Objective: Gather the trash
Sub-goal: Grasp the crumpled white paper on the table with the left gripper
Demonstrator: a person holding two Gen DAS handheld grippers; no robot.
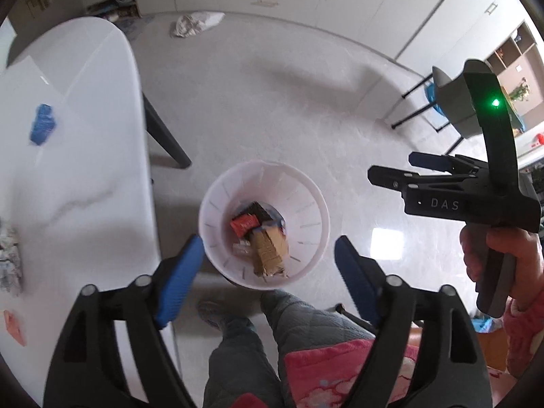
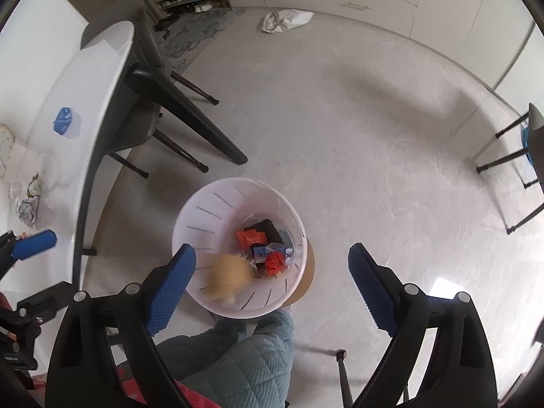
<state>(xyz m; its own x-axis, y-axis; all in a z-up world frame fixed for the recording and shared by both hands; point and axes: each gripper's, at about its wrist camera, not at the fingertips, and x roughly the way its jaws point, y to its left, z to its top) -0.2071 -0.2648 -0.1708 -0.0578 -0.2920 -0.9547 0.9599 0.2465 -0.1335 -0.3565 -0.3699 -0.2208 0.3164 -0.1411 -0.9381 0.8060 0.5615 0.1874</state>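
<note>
A white slotted waste bin [image 1: 306, 204] stands on the floor beside the table and holds wrappers and a brown cardboard piece [image 1: 270, 248]. It also shows in the right wrist view [image 2: 204, 210], where a blurred tan piece [image 2: 227, 275] is in the air inside it. My left gripper [image 1: 268, 272] is open and empty above the bin. My right gripper [image 2: 272, 282] is open and empty above the bin; it also shows in the left wrist view [image 1: 401, 170]. A blue wrapper [image 1: 42, 124] lies on the white table [image 1: 85, 187], also in the right wrist view [image 2: 63, 120]. Crumpled paper [image 2: 29, 200] lies near the table edge.
A crumpled white bag [image 1: 195, 23] lies on the floor by the far cabinets. Black chair legs [image 2: 190, 115] stand next to the table. A grey chair [image 1: 455, 102] is at the right. The person's legs [image 1: 244, 350] are below the bin. An orange scrap [image 1: 15, 326] lies on the table.
</note>
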